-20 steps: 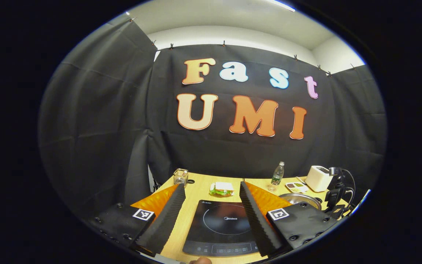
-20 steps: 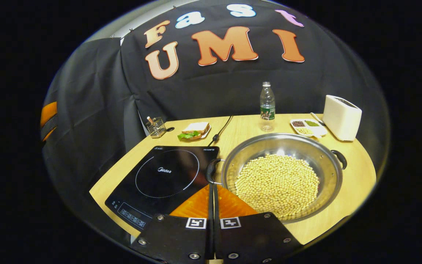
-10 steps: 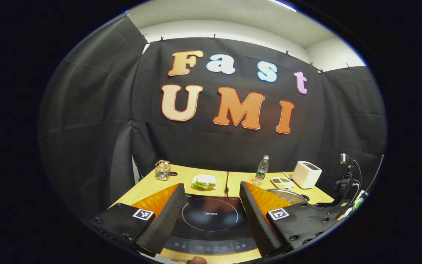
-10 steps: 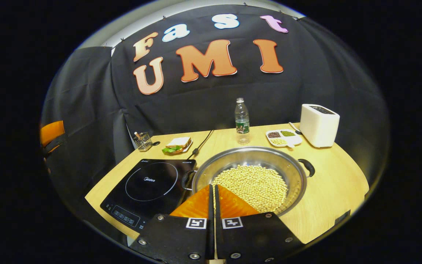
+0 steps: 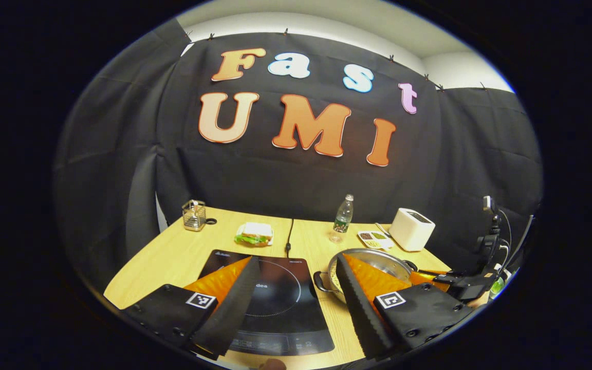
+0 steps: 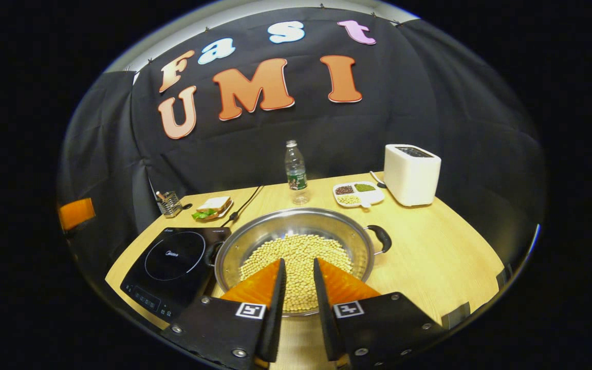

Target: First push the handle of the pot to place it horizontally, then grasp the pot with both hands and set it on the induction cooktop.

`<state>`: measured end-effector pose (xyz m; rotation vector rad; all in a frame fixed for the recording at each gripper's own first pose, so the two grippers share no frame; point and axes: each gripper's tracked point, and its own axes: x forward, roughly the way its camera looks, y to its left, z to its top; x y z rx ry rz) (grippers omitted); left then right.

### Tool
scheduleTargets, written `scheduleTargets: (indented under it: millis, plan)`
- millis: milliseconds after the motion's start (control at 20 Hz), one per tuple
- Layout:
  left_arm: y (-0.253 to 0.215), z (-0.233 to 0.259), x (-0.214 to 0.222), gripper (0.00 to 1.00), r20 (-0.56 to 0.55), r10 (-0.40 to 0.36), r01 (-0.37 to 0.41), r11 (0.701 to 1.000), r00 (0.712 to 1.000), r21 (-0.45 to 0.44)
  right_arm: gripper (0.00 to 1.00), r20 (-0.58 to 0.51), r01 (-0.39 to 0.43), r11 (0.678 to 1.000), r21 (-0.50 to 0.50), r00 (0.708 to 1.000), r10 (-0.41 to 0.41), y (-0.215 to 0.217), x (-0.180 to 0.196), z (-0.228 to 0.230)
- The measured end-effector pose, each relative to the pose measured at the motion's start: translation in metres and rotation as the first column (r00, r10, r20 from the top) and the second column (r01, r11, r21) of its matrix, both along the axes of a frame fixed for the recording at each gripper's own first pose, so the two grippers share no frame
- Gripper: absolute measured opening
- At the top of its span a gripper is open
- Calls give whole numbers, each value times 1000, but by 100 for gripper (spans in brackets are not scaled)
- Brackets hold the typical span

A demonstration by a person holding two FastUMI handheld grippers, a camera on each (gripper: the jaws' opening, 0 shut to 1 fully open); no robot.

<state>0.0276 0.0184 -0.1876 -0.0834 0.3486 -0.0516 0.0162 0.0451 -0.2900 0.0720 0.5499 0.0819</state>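
A steel pot (image 6: 357,241) holding pale beans (image 6: 296,252) stands on the wooden table, touching the right edge of the black induction cooktop (image 6: 172,259). Its black handles point left (image 6: 213,253) and right (image 6: 381,238), roughly level across the right gripper view. My right gripper (image 6: 298,263) hovers over the pot's near rim, its fingers parted by a narrow gap with nothing between them. My left gripper (image 5: 296,259) is wide open above the cooktop (image 5: 275,308), holding nothing. Its right finger hides part of the pot (image 5: 378,257); the pot's left handle (image 5: 320,281) shows beside it.
Along the back of the table (image 6: 440,257) stand a water bottle (image 6: 295,169), a white toaster (image 6: 411,167), a divided dish of grains (image 6: 358,192), a sandwich on a plate (image 6: 213,206) and a wire utensil holder (image 6: 168,204). A black cable (image 6: 242,206) runs to the cooktop.
My right gripper's fingers have parted from shut to a narrow gap, and it has swung over the pot's middle. The left gripper has drawn back and up, bringing the pot into its view.
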Motion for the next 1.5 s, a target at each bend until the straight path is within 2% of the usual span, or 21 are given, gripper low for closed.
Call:
scheduleTargets:
  millis: [50,100,150,200,400,700,900,1050,1250,1500]
  plan:
    - [-7,-7,4,98,-11,-10,10,1000,1000,-2,40,6,14,1000,-5,1000,-14,-8,2,0]
    - [-13,-14,8,98,-23,-21,21,1000,999,-2,54,13,29,1000,-12,999,-29,-15,5,1]
    - [-16,-22,10,98,-34,-26,26,1000,999,-1,55,18,44,999,-17,999,-43,-22,7,0]
    - [-20,-29,15,99,-39,-29,29,1000,999,-2,72,20,54,998,-19,998,-54,-28,8,0]
    - [-34,-61,34,98,-71,-37,40,999,997,30,94,11,103,994,-38,995,-103,-55,17,-7]
    - [-62,-116,66,98,-148,-73,78,997,986,27,94,9,157,986,-54,988,-156,-82,35,-23]
    - [-67,-160,94,98,-217,-65,78,996,974,49,94,-11,159,983,-91,987,-160,-89,52,-41]
    - [-69,-186,109,99,-274,-62,74,997,960,34,94,-29,159,982,-104,986,-162,-92,65,-55]
    - [-78,-209,121,99,-309,-73,81,997,948,12,94,-49,156,982,-109,986,-162,-93,85,-71]
    - [-86,-216,131,99,-310,-73,85,996,948,24,94,-95,145,985,-94,984,-154,-92,102,-90]
